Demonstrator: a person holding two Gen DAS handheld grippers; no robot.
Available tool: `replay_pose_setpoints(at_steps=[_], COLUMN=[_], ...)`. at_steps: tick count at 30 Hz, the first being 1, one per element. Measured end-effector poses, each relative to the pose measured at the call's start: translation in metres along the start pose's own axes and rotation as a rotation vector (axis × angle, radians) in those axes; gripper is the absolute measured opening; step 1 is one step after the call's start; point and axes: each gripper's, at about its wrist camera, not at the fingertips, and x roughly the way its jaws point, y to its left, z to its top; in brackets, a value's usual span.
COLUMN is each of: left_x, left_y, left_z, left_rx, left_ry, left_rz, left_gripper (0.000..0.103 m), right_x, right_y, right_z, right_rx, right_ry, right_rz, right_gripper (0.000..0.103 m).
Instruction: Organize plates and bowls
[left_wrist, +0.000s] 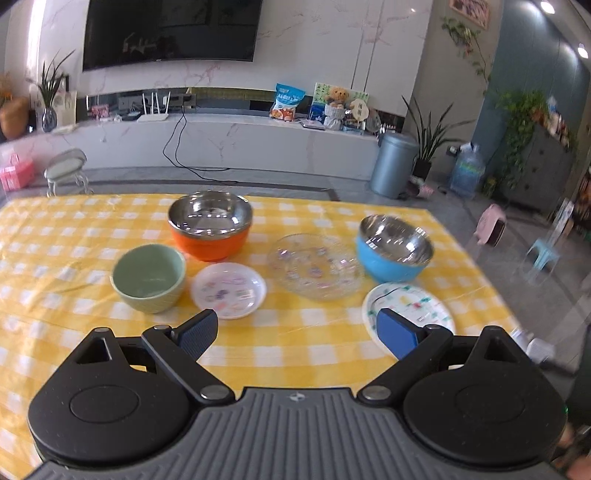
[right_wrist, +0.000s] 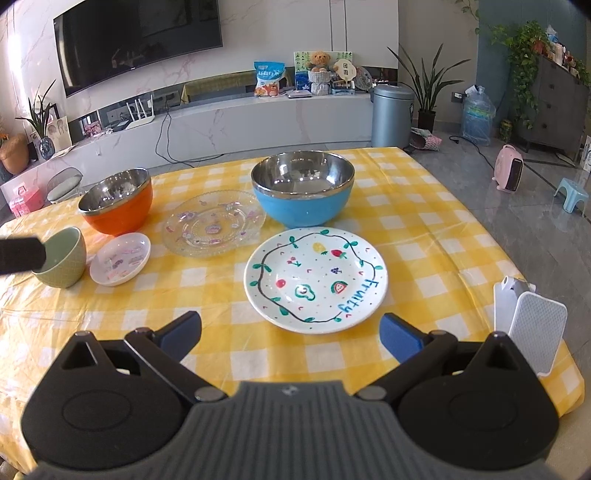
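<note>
Plates and bowls, six pieces, all loose on the table (left_wrist: 55, 258) under a yellow checked cloth; none stacked.

Left wrist view. We list, from left to right: green bowl (left_wrist: 149, 272), upright and empty; small white plate (left_wrist: 229, 290) just beside it on its right; orange bowl (left_wrist: 209, 225) behind those two, steel-lined; glass plate (left_wrist: 316, 266) in the middle; blue bowl (left_wrist: 393, 248) touching or nearly touching the glass plate's right edge, we cannot tell which; fruit plate (left_wrist: 417, 306) in front of the blue bowl, partly hidden by our right-hand finger pad. Our left gripper (left_wrist: 297, 328) hovers above the near cloth, fingers (left_wrist: 197, 332) spread wide, holding nothing.

Right wrist view. We list: fruit plate (right_wrist: 316, 278), nearest, lettered "fruity", lying flat between the finger lines; blue bowl (right_wrist: 303, 194) just behind it; glass plate (right_wrist: 214, 223) to the left of the blue bowl; orange bowl (right_wrist: 116, 201) further left; small white plate (right_wrist: 120, 258) in front of the orange bowl; green bowl (right_wrist: 61, 256) at the far left, with a dark finger tip of the other gripper over its rim. A white stand (right_wrist: 530, 323) sits at the right table (right_wrist: 424, 229) edge. Our right gripper (right_wrist: 291, 334) hangs short of the fruit plate, fingers (right_wrist: 181, 334) spread wide, empty.
</note>
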Motion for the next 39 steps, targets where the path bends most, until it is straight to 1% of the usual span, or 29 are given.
replay_pose_setpoints(at_steps=[5, 7, 9, 12, 16, 20, 28, 32, 39], left_x=[-0.003, -0.005, -0.006, -0.008, -0.006, -0.007, 0.002, 0.009, 0.016], left_y=[-0.007, -0.007, -0.009, -0.009, -0.002, 0.006, 0.022, 0.031, 0.039], left_z=[0.007, 0.009, 0.01, 0.007, 0.002, 0.002, -0.001, -0.005, -0.011], left_rx=[-0.112, -0.174, -0.193, -0.176, -0.138, -0.111, -0.053, -0.04, -0.016], left_ry=[0.023, 0.037, 0.049, 0.049, 0.051, 0.046, 0.05, 0.06, 0.044], left_rz=[-0.067, -0.099, -0.121, -0.098, -0.034, 0.014, 0.067, 0.081, 0.097], left_gripper=[0.103, 0.103, 0.103, 0.103, 0.103, 0.103, 0.103, 0.103, 0.103], right_x=[0.002, 0.003, 0.004, 0.002, 0.0, -0.002, -0.002, -0.002, -0.001], right_y=[-0.003, -0.003, -0.002, -0.001, 0.0, 0.001, 0.004, 0.007, 0.012], right_z=[0.0, 0.0, 0.0, 0.0, -0.001, -0.002, -0.002, -0.002, -0.002], right_rx=[0.013, 0.013, 0.008, -0.002, -0.009, -0.014, -0.026, -0.038, -0.057], right_ry=[0.007, 0.011, 0.013, 0.009, 0.001, -0.002, 0.002, 0.003, 0.005], right_rz=[-0.001, 0.0, 0.0, 0.003, 0.012, 0.016, 0.015, 0.012, 0.005], right_gripper=[0.101, 0.101, 0.101, 0.101, 0.101, 0.101, 0.101, 0.101, 0.101])
